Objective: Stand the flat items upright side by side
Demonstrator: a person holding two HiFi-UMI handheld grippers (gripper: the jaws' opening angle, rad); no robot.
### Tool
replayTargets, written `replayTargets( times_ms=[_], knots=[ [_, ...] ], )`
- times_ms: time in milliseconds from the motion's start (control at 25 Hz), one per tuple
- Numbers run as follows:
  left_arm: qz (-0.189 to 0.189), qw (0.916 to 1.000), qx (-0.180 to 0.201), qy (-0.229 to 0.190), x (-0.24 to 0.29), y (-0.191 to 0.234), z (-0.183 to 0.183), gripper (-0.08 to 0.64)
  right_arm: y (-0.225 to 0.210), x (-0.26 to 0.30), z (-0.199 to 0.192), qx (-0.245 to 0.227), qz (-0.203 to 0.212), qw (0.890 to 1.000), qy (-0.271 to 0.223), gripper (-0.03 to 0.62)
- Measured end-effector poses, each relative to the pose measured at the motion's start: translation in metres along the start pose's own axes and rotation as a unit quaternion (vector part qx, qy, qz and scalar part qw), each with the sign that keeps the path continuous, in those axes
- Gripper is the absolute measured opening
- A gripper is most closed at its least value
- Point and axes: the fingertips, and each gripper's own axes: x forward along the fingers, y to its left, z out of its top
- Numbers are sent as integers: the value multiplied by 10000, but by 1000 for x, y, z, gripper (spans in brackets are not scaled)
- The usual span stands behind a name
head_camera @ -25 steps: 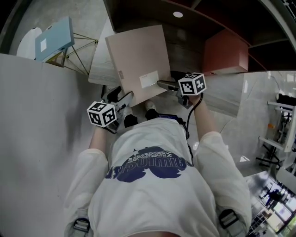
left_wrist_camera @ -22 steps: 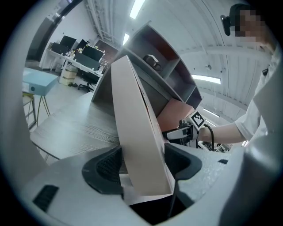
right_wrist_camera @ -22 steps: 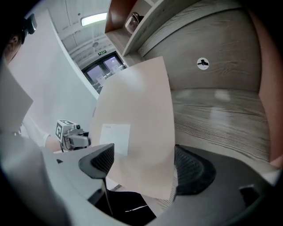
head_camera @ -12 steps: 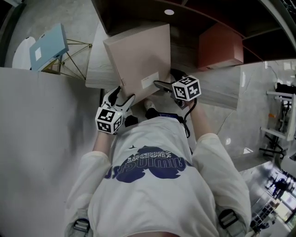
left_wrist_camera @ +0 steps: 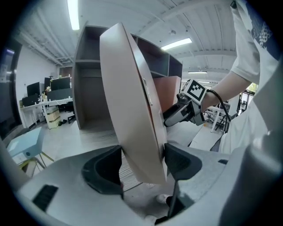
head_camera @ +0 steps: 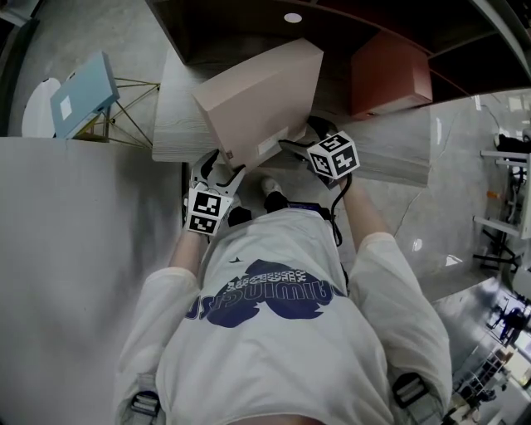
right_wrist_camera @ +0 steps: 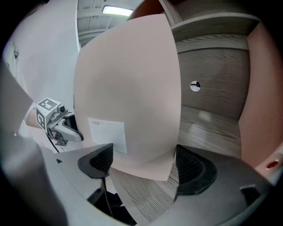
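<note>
A flat beige box [head_camera: 261, 100] with a white label hangs tilted over the light wooden shelf board [head_camera: 178, 116]. My left gripper [head_camera: 222, 166] is shut on its lower left corner; in the left gripper view the box [left_wrist_camera: 128, 97] stands edge-on between both pads [left_wrist_camera: 181, 161]. My right gripper [head_camera: 290, 148] sits at the box's lower right, by the label. Its jaws have just been opening and stand wide. In the right gripper view the box's broad face [right_wrist_camera: 128, 84] fills the gap ahead of them, and the pads [right_wrist_camera: 194, 170] do not press on it. A red-brown box [head_camera: 390, 75] stands upright on the shelf to the right.
A dark shelf unit [head_camera: 241, 25] rises behind the board. A pale blue box on a wire stand [head_camera: 83, 83] is at the far left, beside a grey wall panel [head_camera: 83, 274]. The person's shoes [head_camera: 270, 189] show below the shelf's front edge.
The left gripper has moved right and rolled, and the box has tipped with it, its top swinging right toward the shelf unit. The right gripper has stayed by the label.
</note>
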Motion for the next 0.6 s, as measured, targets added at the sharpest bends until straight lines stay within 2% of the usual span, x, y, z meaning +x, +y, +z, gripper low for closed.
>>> replayTargets(
  times_ms=[160,320,480,600],
  knots=[
    [-42,9987,489,163,9,-3,-11,307,-5,0,-4,-212,-105,9997,117,410],
    [-65,9963,763,388,12,-4,-12,305,-10,-2,-6,-181,-110,9997,88,410],
    [-39,9944,848,636,15,-4,-21,301,-9,1,-10,-299,-95,9993,186,410],
    [-64,9949,798,606,10,-6,-19,299,-8,0,-11,-302,-75,9993,186,410]
  ],
)
